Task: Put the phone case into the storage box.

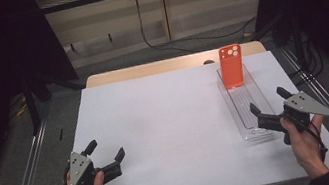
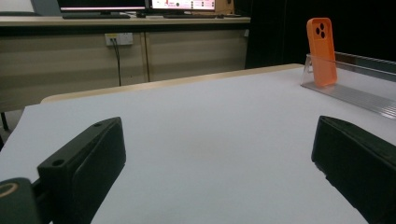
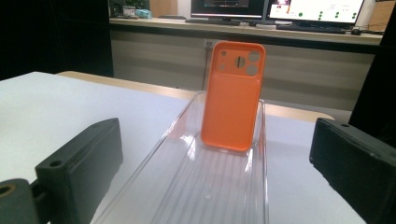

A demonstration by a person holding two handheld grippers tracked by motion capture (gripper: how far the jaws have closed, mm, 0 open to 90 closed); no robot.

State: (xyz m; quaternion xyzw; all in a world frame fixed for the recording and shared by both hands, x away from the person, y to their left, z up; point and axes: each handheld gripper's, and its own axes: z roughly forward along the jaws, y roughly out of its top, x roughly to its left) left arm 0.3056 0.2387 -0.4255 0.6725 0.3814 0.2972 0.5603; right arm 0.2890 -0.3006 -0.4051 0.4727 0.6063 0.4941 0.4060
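An orange phone case (image 1: 231, 66) (image 3: 232, 95) (image 2: 321, 50) stands upright, leaning against the far end of a long clear plastic tray (image 1: 255, 107) (image 3: 187, 186) (image 2: 355, 91) on the right of the white table. My right gripper (image 1: 270, 105) (image 3: 215, 186) is held at the tray's near end, open, its jaws on either side of the tray with nothing between them. My left gripper (image 1: 107, 151) (image 2: 219, 163) rests near the front left of the table, open and empty, far from the tray.
The white sheet (image 1: 167, 122) covers most of the table, with a wooden edge (image 1: 148, 69) at the back. Metal rails (image 1: 25, 181) run along both sides. A desk with monitors (image 3: 275, 9) stands behind.
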